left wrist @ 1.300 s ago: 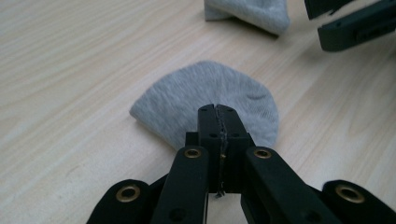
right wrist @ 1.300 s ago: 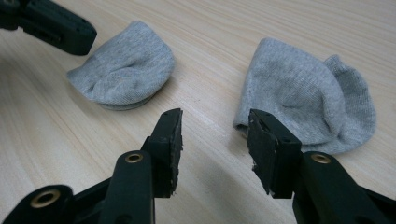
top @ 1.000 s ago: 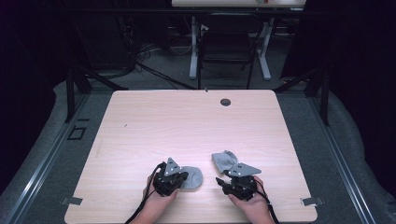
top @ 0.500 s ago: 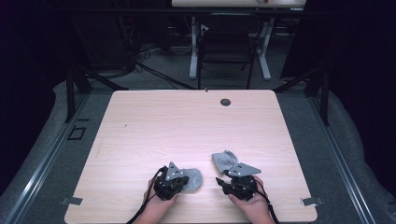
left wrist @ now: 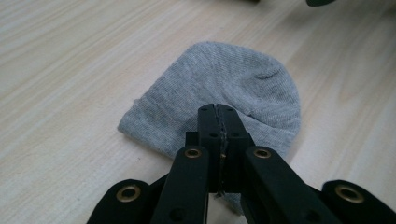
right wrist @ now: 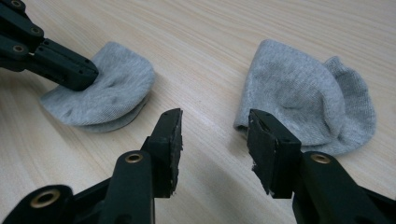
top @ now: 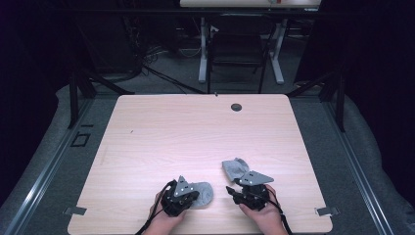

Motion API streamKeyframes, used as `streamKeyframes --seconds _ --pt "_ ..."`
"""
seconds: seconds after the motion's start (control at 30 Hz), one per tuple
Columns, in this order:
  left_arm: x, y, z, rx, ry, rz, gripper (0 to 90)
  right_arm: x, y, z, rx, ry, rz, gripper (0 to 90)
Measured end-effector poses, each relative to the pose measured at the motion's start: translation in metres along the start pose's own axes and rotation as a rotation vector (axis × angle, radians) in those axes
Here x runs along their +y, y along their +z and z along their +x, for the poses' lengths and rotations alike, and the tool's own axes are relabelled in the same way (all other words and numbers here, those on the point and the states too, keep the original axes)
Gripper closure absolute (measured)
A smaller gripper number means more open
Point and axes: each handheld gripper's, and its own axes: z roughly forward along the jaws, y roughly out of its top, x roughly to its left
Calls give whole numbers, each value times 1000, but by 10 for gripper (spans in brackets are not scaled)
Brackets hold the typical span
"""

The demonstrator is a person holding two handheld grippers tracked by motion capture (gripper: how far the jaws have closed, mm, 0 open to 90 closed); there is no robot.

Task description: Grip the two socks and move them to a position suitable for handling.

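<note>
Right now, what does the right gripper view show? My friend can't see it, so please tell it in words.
The right gripper hovers low over a pale wooden table, its two black jaws open with nothing between them. A grey folded sock lies just beyond its right jaw. Farther left, the left gripper is shut on the edge of a second grey sock.

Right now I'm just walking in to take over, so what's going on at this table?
A person works two grey socks at the near edge of the wooden table. The left gripper is shut on the folded sock, pinning its edge. The right gripper is open, its jaws close to the second sock, which lies loose on the table, not gripped.
</note>
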Motion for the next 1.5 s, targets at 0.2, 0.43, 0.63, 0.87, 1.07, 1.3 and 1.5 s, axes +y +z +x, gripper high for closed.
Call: streamKeyframes --seconds 0.2,0.43,0.63,0.87,1.07,1.3,1.5 --pt "-5 -6 -5 -43 18 13 900 1 0 1 10 11 -3 565" --pt "-10 -10 -4 -75 -6 4 900 2 -1 2 11 -1 2 580" --pt "-12 -15 1 -75 -38 -20 879 2 1 2 8 -2 10 595" --pt "-8 -27 12 -50 -54 -56 853 8 -1 4 12 -12 0 634" --pt "-7 -43 32 -14 -118 -106 835 17 -2 -7 -21 -8 36 764" --pt "-11 -46 46 22 -173 -99 841 30 1 -27 -81 14 30 858" --pt "-11 -43 45 21 -167 -95 831 36 9 -38 -106 27 36 899"
